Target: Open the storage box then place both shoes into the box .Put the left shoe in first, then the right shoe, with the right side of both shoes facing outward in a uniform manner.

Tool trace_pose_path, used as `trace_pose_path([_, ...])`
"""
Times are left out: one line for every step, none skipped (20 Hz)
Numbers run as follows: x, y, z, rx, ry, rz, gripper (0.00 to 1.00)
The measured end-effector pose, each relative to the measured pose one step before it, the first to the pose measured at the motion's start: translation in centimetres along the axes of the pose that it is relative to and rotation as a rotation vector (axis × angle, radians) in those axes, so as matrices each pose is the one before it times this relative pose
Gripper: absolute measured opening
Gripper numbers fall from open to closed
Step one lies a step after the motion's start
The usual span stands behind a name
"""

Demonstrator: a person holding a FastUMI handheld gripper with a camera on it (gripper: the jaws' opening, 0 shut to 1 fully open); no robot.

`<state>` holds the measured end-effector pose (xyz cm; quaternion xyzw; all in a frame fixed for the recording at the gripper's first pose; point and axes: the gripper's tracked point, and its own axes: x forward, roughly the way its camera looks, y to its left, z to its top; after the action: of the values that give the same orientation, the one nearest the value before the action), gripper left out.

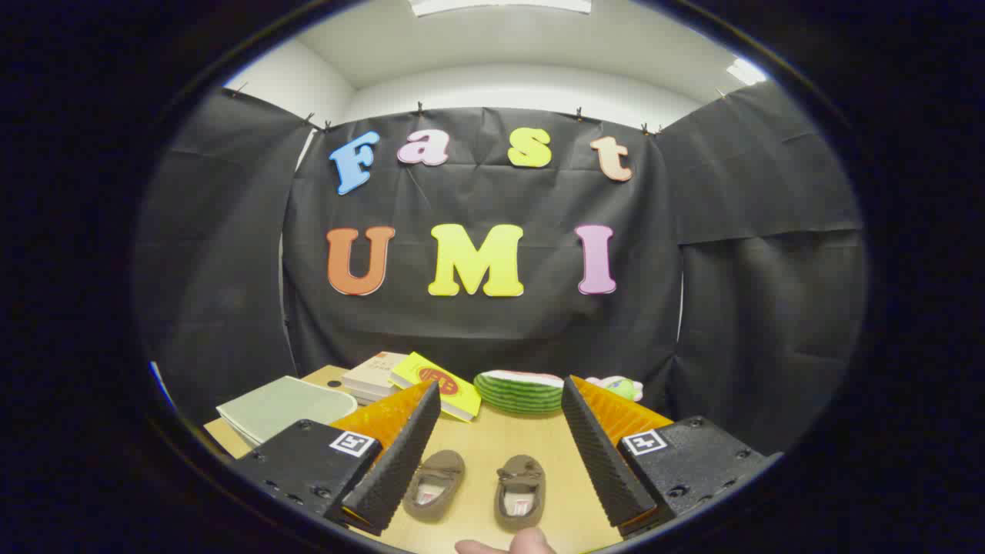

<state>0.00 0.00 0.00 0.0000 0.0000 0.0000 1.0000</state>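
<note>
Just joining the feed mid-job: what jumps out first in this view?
Two small brown shoes lie side by side on the wooden table, between the open tongs, untouched. Beyond the tongs lie a watermelon-slice toy and yellow book; a fingertip shows nearest the camera.

Black cloth (492,323) hangs as the booth's wall on three sides, clipped along its top edge. Above it rise white room walls (523,91) and a white ceiling (492,38) with bright light panels (500,6). Below, a light wooden table (492,438) stretches back to the cloth.
</note>
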Motion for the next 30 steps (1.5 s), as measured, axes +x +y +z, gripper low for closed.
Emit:
trace_pose_path([-0.038,-0.115,0.062,-0.00508,0.00114,-0.00377,1.0])
trace_pose_path([0.039,-0.037,-0.053,-0.00459,0.00329,-0.00333,1.0])
trace_pose_path([-0.067,0.103,-0.117,0.001,-0.00072,0.00325,1.0])
trace_pose_path([0.038,0.06,-0.014,0.00265,0.00016,0.00232,1.0])
trace_pose_path([-0.051,0.122,-0.279,0.00476,0.00375,0.00761,1.0])
trace_pose_path([-0.022,0.263,-0.168,0.00562,0.00283,0.01265,1.0])
trace_pose_path([0.06,0.08,-0.181,0.00511,0.00337,0.00535,1.0])
trace_pose_path([0.032,-0.015,0.08,0.00345,0.00079,0.0016,1.0])
trace_pose_path([0.009,-0.234,0.047,0.00139,-0.00046,-0.00347,1.0])
trace_pose_path([0.113,-0.098,0.005,0.00034,0.00055,0.0011,1.0])
trace_pose_path([0.106,0.037,-0.185,-0.00116,0.0035,-0.00131,1.0])
trace_pose_path([0.056,-0.009,0.08,-0.00113,-0.00231,0.0012,1.0])
trace_pose_path([0.06,0.026,0.03,-0.00235,-0.00033,0.00178,1.0])
trace_pose_path([0.063,0.073,0.06,0.00102,-0.00316,0.00496,1.0])
trace_pose_path([0.022,0.16,-0.135,-0.00109,0.00527,0.00617,1.0])
trace_pose_path([0.017,0.226,-0.114,-0.00017,0.00296,0.00816,1.0])
trace_pose_path([0.109,0.174,0.011,-0.00325,0.00167,0.00598,1.0])
trace_pose_path([0.154,0.007,0.106,-0.00776,0.00229,0.00138,1.0])
trace_pose_path([0.155,0.014,0.053,-0.01159,-0.00099,-0.00112,1.0])
trace_pose_path([0.142,-0.039,0.102,-0.00707,0.00206,-0.00043,1.0])
trace_pose_path([0.171,0.244,-0.048,-0.00233,0.00201,0.00565,1.0])
trace_pose_path([0.191,0.266,0.061,0.00357,0.00169,0.00792,1.0])
trace_pose_path([0.151,0.344,0.129,0.00743,0.00223,0.01324,1.0])
trace_pose_path([0.099,0.431,0.147,0.00991,0.00262,0.01805,1.0])
trace_pose_path([0.109,0.352,0.044,0.01444,0.00241,0.01901,1.0])
trace_pose_path([0.013,0.384,0.129,0.01586,0.00204,0.0194,1.0])
trace_pose_path([0.18,0.305,0.053,0.01142,-0.00017,0.01746,1.0])
trace_pose_path([0.087,0.316,0.122,0.00914,-0.00243,0.01875,1.0])
trace_pose_path([0.228,0.536,0.025,0.0077,0.00101,0.02265,1.0])
trace_pose_path([0.357,0.73,-0.155,0.0125,0.00535,0.03277,1.0])
